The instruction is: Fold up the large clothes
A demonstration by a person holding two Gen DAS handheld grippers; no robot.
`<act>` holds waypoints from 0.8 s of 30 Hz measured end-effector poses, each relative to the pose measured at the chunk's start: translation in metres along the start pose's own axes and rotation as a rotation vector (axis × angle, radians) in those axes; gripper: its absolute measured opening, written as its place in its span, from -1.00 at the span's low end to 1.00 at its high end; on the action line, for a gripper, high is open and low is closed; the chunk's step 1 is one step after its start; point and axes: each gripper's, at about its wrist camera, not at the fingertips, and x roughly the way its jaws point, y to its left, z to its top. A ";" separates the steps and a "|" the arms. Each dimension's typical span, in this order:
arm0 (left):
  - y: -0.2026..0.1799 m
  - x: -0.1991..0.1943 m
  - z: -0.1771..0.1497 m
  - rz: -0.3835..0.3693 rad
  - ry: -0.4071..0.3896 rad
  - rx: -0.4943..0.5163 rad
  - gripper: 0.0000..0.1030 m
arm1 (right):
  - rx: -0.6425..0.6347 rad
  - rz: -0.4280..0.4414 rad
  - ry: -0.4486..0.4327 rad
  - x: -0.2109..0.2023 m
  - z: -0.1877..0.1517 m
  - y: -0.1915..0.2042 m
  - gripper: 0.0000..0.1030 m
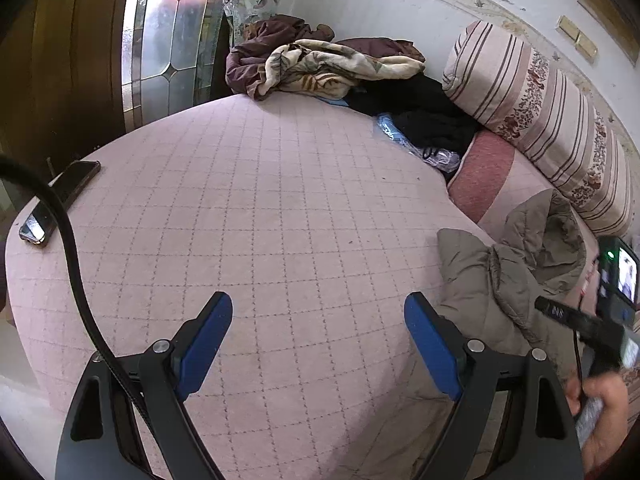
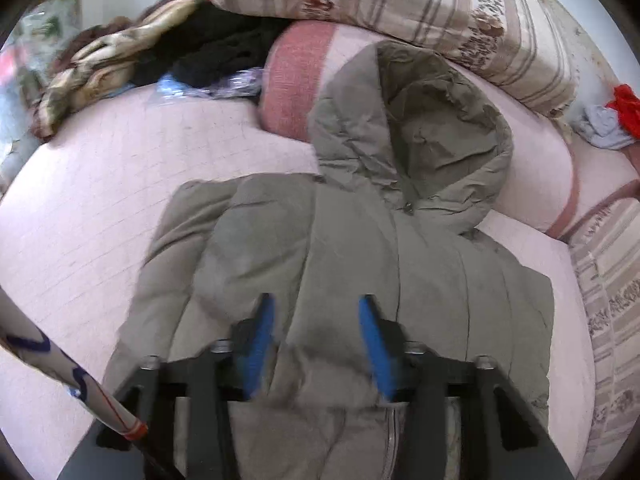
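Observation:
A grey-olive hooded puffer jacket [image 2: 360, 240] lies on the pink quilted bed [image 2: 100, 200], hood toward the pillows. In the left wrist view the jacket [image 1: 500, 280] lies at the right. My right gripper [image 2: 316, 312] is open, its blue pads [image 2: 256, 344] over the jacket's lower middle with a bunch of fabric rising between them. My left gripper [image 1: 318, 312] is open and empty above the bare bed cover [image 1: 260, 220], left of the jacket. The right gripper's body [image 1: 592, 328] and the hand holding it show at the right edge.
A phone [image 1: 60, 200] lies at the bed's left edge. A rumpled blanket [image 1: 320, 64] and dark clothes [image 1: 420, 112] lie at the back. A striped bolster [image 1: 540, 120] and a pink pillow [image 2: 296, 84] line the wall side. Red and grey cloth [image 2: 612, 120] lies at far right.

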 end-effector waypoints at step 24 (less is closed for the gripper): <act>-0.023 0.021 -0.014 0.042 0.064 0.137 0.69 | 0.079 0.226 0.052 -0.038 -0.063 -0.048 0.23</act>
